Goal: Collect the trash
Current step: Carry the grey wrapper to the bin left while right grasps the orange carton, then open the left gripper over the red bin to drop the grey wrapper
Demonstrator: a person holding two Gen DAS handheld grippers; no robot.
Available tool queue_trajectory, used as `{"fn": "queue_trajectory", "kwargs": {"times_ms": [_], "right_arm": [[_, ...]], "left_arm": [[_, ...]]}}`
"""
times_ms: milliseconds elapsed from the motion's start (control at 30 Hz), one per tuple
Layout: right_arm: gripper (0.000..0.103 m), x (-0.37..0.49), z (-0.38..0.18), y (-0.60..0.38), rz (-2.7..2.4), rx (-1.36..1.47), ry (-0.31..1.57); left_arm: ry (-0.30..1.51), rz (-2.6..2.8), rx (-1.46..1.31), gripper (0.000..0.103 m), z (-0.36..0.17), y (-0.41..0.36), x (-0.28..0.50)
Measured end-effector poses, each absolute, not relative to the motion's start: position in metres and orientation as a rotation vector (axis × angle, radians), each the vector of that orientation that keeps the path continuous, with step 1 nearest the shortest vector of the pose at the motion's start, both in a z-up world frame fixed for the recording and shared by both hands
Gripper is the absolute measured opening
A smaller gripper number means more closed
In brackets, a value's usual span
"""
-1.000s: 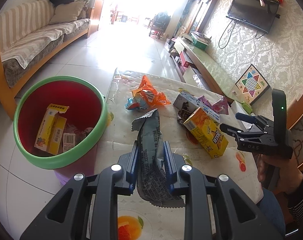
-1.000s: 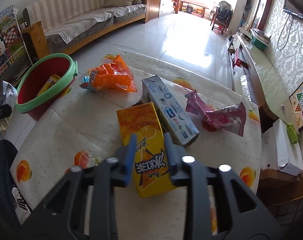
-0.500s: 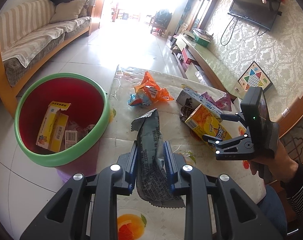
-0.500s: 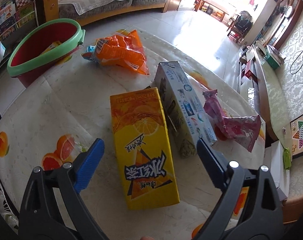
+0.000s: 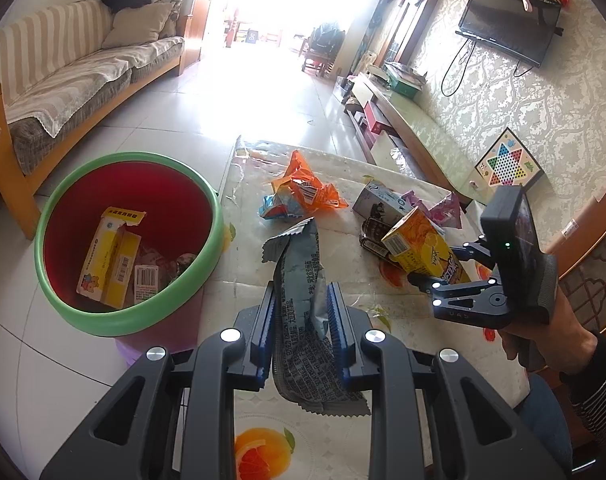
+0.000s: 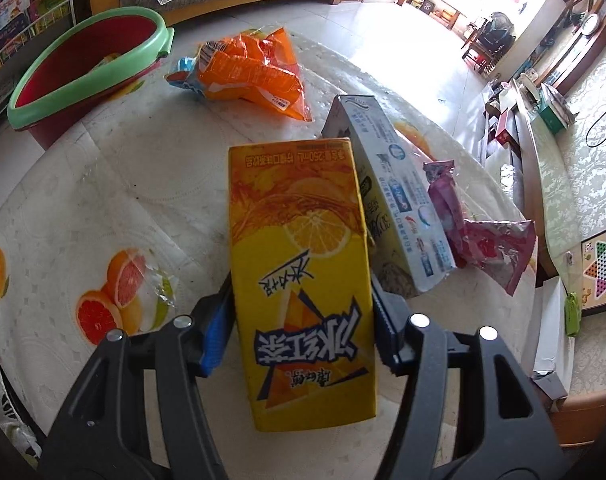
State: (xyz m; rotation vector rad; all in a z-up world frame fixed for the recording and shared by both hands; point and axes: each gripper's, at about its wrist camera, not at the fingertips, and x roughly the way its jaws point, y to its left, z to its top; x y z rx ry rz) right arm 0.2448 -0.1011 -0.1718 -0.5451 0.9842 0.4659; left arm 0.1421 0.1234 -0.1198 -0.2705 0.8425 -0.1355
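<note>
My left gripper (image 5: pixel 301 300) is shut on a grey snack wrapper (image 5: pixel 301 280) and holds it above the table's left edge, right of the red bin with a green rim (image 5: pixel 131 312). My right gripper (image 6: pixel 303 292) is closed on the sides of a yellow juice carton (image 6: pixel 299 248); the carton's far end is lifted in the left wrist view (image 5: pixel 419 248). The right gripper also shows there (image 5: pixel 435 272).
On the fruit-print tablecloth (image 6: pixel 83 200) lie an orange snack bag (image 6: pixel 251 76), a grey toothpaste box (image 6: pixel 395 200) and a pink wrapper (image 6: pixel 491 244). The bin (image 6: pixel 79 64) holds yellow boxes (image 5: pixel 111 256). A sofa and a TV cabinet stand beyond.
My right gripper opened wide, moved forward around the yellow carton, then closed on its sides and tilted it up. My left gripper stayed shut on the grey wrapper, hardly moving.
</note>
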Motion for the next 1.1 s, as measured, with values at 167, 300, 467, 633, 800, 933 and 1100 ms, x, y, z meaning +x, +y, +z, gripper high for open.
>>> {"fn": "queue_trajectory", "kwargs": {"times_ms": [167, 300, 467, 633, 800, 933, 1100], "right_arm": [[0.058, 0.222, -0.137, -0.108, 0.472, -0.447, 0.923], [0.058, 0.207, -0.111, -0.113, 0.483, -0.359, 0.878], [0.058, 0.198, -0.088, -0.117, 0.506, -0.234, 0.836], [0.058, 0.185, -0.080, -0.110, 0.564, -0.166, 0.810], [0.058, 0.176, -0.084, -0.094, 0.608, -0.171, 0.818], [0.058, 0.173, -0.086, -0.086, 0.622, -0.173, 0.822], [0.058, 0.170, -0.085, -0.079, 0.628, -0.185, 0.819]], "left_arm": [[0.834, -0.133, -0.260, 0.022, -0.115, 0.124, 0.144], [0.825, -0.123, -0.253, 0.022, -0.110, 0.129, 0.148], [0.815, -0.083, -0.244, 0.022, -0.106, 0.147, 0.157], [0.817, -0.020, -0.225, 0.022, -0.104, 0.177, 0.173], [0.813, 0.047, -0.222, 0.023, -0.101, 0.210, 0.196], [0.819, 0.081, -0.226, 0.024, -0.102, 0.232, 0.216], [0.831, 0.097, -0.227, 0.028, -0.106, 0.244, 0.235]]}}
